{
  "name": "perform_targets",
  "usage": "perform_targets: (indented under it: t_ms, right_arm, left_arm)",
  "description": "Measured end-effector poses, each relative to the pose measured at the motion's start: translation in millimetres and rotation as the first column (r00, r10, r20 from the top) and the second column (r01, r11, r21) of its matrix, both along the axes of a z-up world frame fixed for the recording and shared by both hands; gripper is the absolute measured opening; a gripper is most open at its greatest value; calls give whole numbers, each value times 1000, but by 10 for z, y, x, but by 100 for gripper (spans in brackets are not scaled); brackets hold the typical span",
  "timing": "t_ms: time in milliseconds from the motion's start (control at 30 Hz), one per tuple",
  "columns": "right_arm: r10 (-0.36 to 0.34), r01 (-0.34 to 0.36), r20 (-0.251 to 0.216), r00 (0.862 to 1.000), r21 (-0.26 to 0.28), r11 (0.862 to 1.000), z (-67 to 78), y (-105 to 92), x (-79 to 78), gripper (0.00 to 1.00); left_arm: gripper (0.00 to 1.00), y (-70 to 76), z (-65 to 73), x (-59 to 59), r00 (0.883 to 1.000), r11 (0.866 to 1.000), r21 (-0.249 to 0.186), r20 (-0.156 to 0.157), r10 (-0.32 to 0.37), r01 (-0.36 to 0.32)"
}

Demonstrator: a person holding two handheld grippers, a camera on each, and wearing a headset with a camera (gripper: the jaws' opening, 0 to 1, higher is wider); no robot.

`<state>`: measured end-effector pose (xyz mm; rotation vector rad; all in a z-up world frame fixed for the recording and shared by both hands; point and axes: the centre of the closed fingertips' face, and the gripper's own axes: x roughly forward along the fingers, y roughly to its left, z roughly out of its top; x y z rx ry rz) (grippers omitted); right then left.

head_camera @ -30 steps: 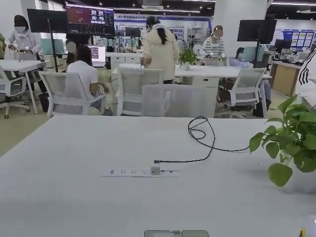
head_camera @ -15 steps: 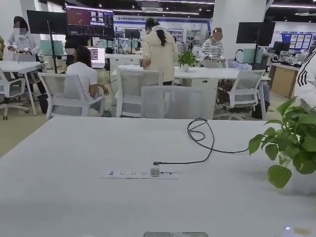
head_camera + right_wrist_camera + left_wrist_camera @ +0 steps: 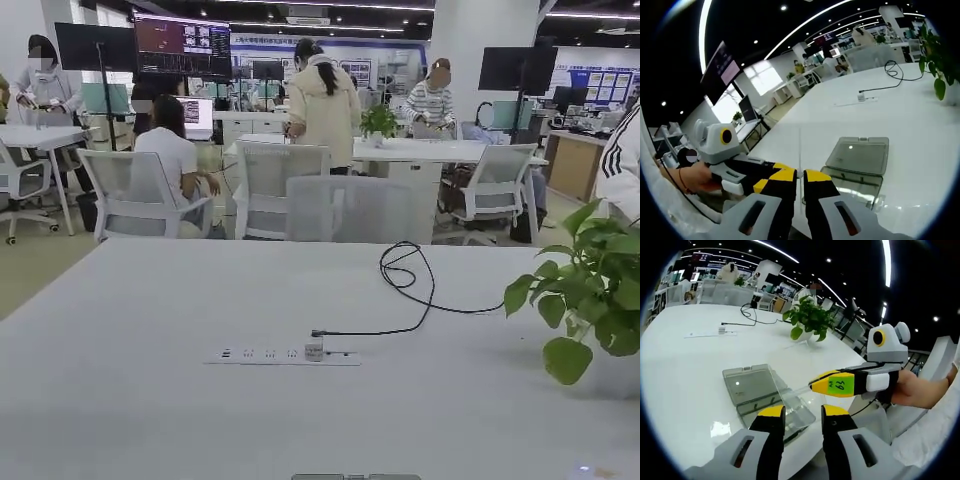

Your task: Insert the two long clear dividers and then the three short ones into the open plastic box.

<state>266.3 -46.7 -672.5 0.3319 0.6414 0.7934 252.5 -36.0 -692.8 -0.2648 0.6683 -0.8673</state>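
Observation:
The open clear plastic box [image 3: 747, 384] lies on the white table, its lid flat and its tray [image 3: 792, 415] nearest me. In the right gripper view the box [image 3: 859, 154] lies ahead and to the right. My right gripper [image 3: 800, 176] is shut on a thin clear divider [image 3: 800, 150], which stands edge-on between its yellow tips. In the left gripper view the right gripper [image 3: 815, 386] reaches in from the right, holding the divider [image 3: 796, 392] above the tray. My left gripper [image 3: 803, 415] is open with nothing between its jaws, just short of the tray's near edge.
A potted plant [image 3: 590, 290] stands at the table's right side. A power strip [image 3: 283, 355] and a looped black cable [image 3: 420, 290] lie mid-table. White chairs [image 3: 350, 205] line the far edge, with several people at desks behind.
The head camera has tilted up slightly, so the table contents sit a little lower in its view. Nothing on the table has moved.

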Motion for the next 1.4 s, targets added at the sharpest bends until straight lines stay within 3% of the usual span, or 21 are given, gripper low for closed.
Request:
perform_targets:
  t_ms: [33,267,367,500,633,733,867,1033,1200,1400]
  right_arm:
    - [-2,2,-1,1000,0,1000,0,-1,2,7]
    - [-12,13,-30,999,8,1000,-3,-20,23,7]
    - [-26,26,-44,999,4,1000,0,-53,61,7]
    - [-67,67,-88,994,-9,998,-30,-146,125,7]
    - [-100,94,-110,989,-54,994,-78,-250,184,7]
    - [-135,124,-143,980,-85,989,-127,-349,233,7]
    - [-192,167,-207,959,-132,977,-234,-482,290,7]
    - [-229,187,-256,939,-176,966,-344,-549,312,7]
    - [-265,197,-302,916,-237,951,-480,-601,287,7]
    - [-300,213,-360,884,-262,941,-620,-593,242,7]
  left_arm:
    - [29,-15,10,-10,1000,1000,-16,-8,1,-1]
    - [31,-17,3,-24,1000,1000,-4,18,-22,22]
    - [37,-8,-3,-44,999,999,-5,26,-36,36]
    - [41,47,-37,-68,997,998,15,52,-60,59]
    - [48,112,-72,-102,992,996,30,85,-88,86]
    - [53,156,-109,-127,989,994,47,100,-108,103]
    - [60,227,-169,-155,982,988,77,129,-141,132]
    - [69,275,-229,-191,962,974,131,176,-208,187]
    - [76,298,-263,-207,950,965,148,197,-242,215]
    - [87,324,-333,-265,928,946,185,218,-302,264]
